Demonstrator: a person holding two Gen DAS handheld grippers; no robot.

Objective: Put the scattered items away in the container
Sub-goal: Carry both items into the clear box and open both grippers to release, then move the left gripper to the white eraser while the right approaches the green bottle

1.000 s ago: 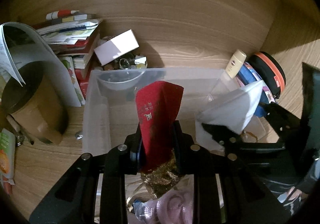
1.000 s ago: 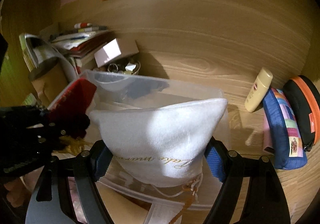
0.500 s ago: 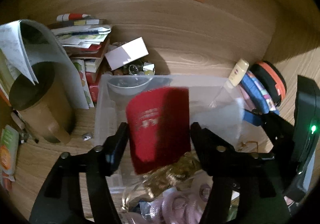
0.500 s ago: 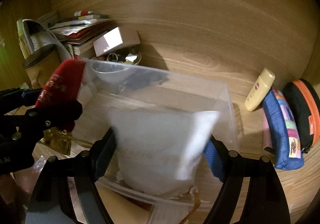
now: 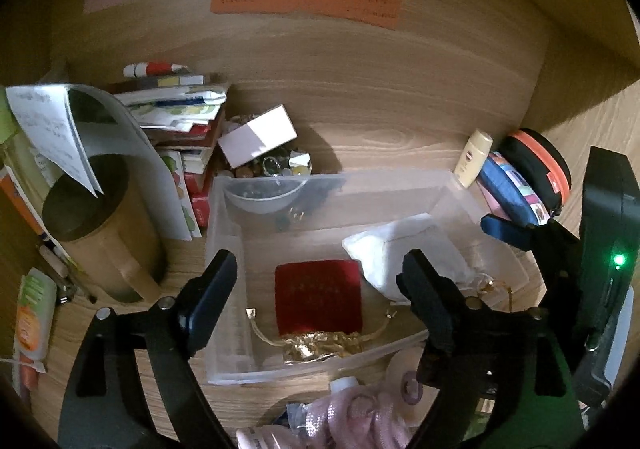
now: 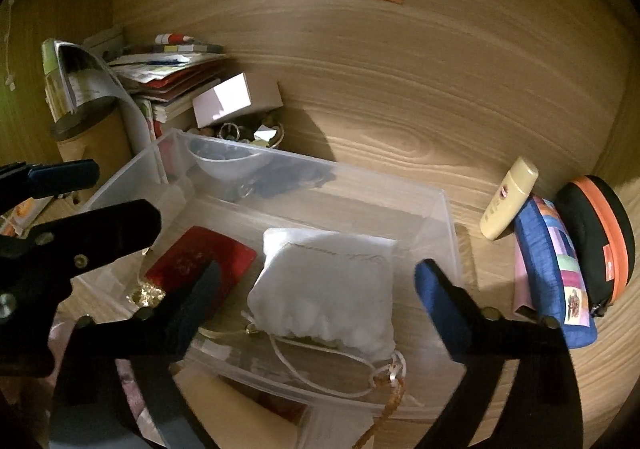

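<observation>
Left tool [image 5: 316,269] and right tool [image 6: 316,281], both spread apart, above the clear container [image 5: 400,185]; red pouch [image 5: 318,295] and white pouch [image 6: 326,285] lie inside. Only the left view shows the pink cloth [image 5: 360,417] on the tabletop [image 5: 380,137].

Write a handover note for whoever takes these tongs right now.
Left tongs: open, empty, above the clear bin.
Right tongs: open, empty, above the same bin.
Done: red pouch and white pouch lie side by side on the bin floor.
Left: cream bottle, blue patchwork case and black-and-orange case sit outside, right of the bin; pink items lie in front of it. The left-side clutter may also need sorting.
</observation>
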